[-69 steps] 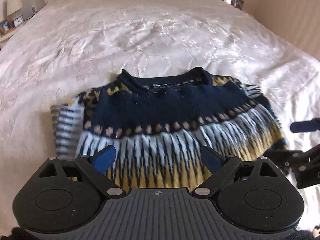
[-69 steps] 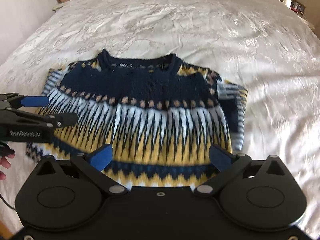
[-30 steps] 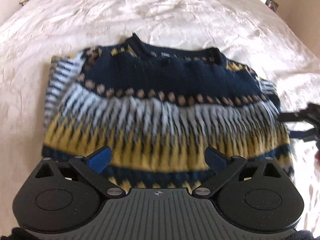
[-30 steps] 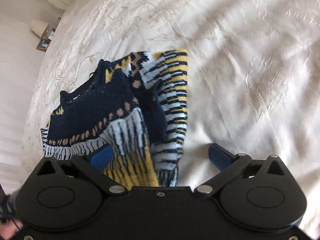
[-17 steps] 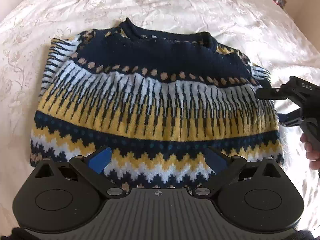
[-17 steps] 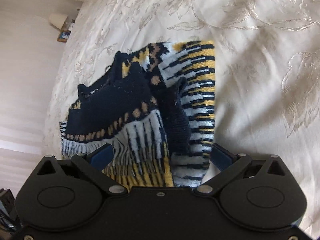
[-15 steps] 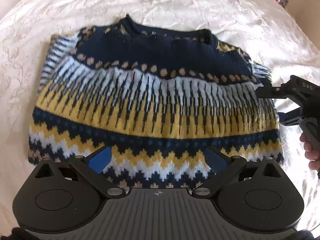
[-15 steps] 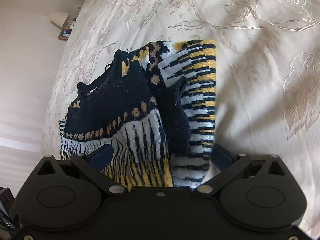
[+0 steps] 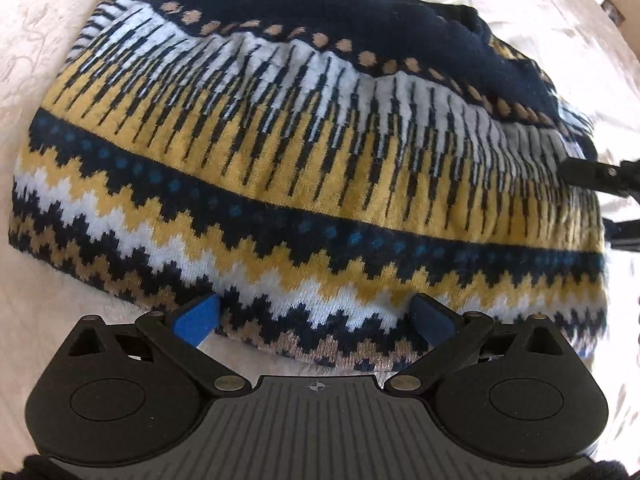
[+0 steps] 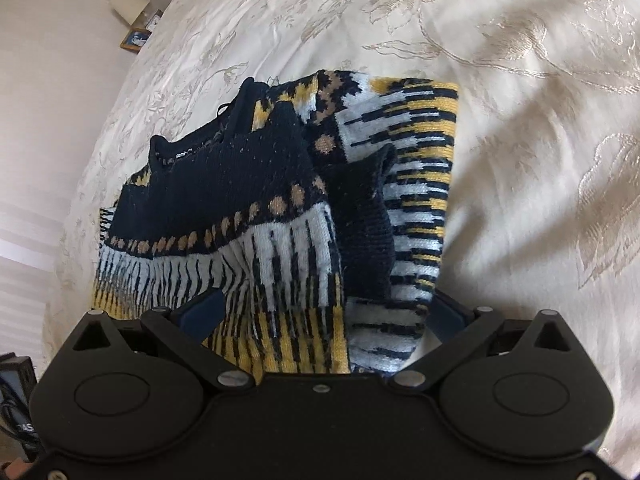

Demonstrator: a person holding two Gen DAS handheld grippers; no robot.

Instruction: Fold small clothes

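A small knitted sweater point(image 9: 304, 152) in navy, white and yellow lies flat on the bed with both sleeves folded in. My left gripper point(image 9: 316, 316) is open and low at the hem, whose zigzag band lies between the fingers. My right gripper point(image 10: 324, 312) is open at the sweater's point(image 10: 248, 208) right side, with the side edge and folded sleeve point(image 10: 416, 184) between its blue pads. The right gripper's fingers point(image 9: 592, 176) show at the far right of the left wrist view, one above and one below the side edge.
A cream embroidered bedspread point(image 10: 520, 100) covers the whole bed around the sweater. A lamp point(image 10: 128, 4) and a picture frame point(image 10: 134, 38) stand on a bedside table at the far left. More bedspread point(image 9: 40, 20) lies to the sweater's left.
My left gripper has dropped and moved in to the hem, so the sweater fills its view. My right gripper has crept closer along the side edge. Both stayed open.
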